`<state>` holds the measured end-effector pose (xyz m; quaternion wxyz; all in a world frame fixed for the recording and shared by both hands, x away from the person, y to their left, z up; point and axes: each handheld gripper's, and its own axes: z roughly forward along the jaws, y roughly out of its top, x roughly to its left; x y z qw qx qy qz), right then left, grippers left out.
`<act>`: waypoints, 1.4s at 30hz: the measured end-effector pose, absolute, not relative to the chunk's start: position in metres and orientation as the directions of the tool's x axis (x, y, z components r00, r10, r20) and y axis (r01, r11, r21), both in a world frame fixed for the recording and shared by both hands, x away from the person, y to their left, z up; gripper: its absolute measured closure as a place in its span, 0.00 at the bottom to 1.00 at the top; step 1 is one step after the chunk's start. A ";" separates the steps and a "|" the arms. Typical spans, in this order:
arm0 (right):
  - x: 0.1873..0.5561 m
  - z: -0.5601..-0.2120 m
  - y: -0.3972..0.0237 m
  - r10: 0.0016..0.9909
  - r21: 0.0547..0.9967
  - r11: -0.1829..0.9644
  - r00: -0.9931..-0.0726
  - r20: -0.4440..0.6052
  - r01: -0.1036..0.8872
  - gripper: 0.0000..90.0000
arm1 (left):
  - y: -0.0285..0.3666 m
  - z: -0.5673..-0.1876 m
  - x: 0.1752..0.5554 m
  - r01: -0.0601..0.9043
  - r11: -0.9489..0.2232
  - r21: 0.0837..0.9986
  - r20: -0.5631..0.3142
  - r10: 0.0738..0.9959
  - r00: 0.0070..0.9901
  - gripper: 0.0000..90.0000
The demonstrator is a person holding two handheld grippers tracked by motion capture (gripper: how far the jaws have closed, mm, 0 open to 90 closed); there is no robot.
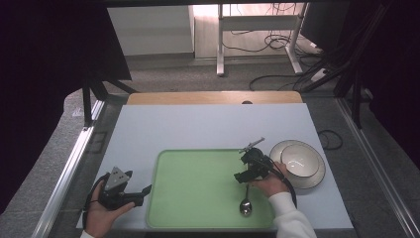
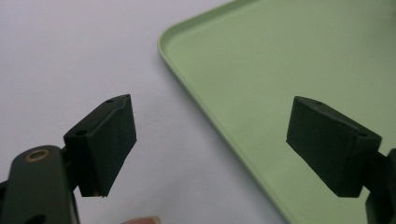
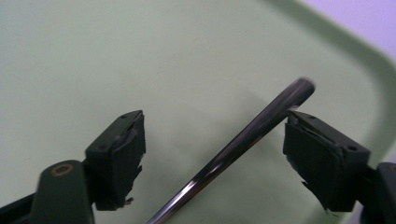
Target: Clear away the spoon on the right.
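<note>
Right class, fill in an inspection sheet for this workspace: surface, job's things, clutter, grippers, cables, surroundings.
Surface: white table.
Job's things: green tray with a spoon on it; bowl on a plate right of the tray.
Clutter: nothing seen.
Grippers: left gripper open beside the tray; right gripper open, spoon handle between its jaws.
Cables: on the floor beyond the table.
Surroundings: dark curtains, desk legs.

One green tray [image 1: 198, 191] is lying on the table [image 1: 208, 126] — one metal spoon [image 1: 245, 205] is resting at its five o'clock corner. At three o'clock of the tray — one plate [image 1: 313, 177] is carrying one bowl [image 1: 299, 159].
</note>
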<state>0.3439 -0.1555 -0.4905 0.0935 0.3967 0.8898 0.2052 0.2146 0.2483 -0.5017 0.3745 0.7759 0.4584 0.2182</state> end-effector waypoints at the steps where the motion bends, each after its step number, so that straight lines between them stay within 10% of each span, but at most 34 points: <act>1: 0.344 -0.490 -0.156 0.744 0.439 0.601 -0.668 -0.004 0.668 0.23 | 0.248 -0.502 0.215 0.548 -0.299 0.781 -0.005 0.875 0.485 0.17; 42: 0.311 -0.429 -0.202 0.727 0.714 0.421 -0.679 0.103 0.559 0.20 | 0.250 -0.503 0.213 0.551 -0.293 0.782 -0.002 0.882 0.471 0.17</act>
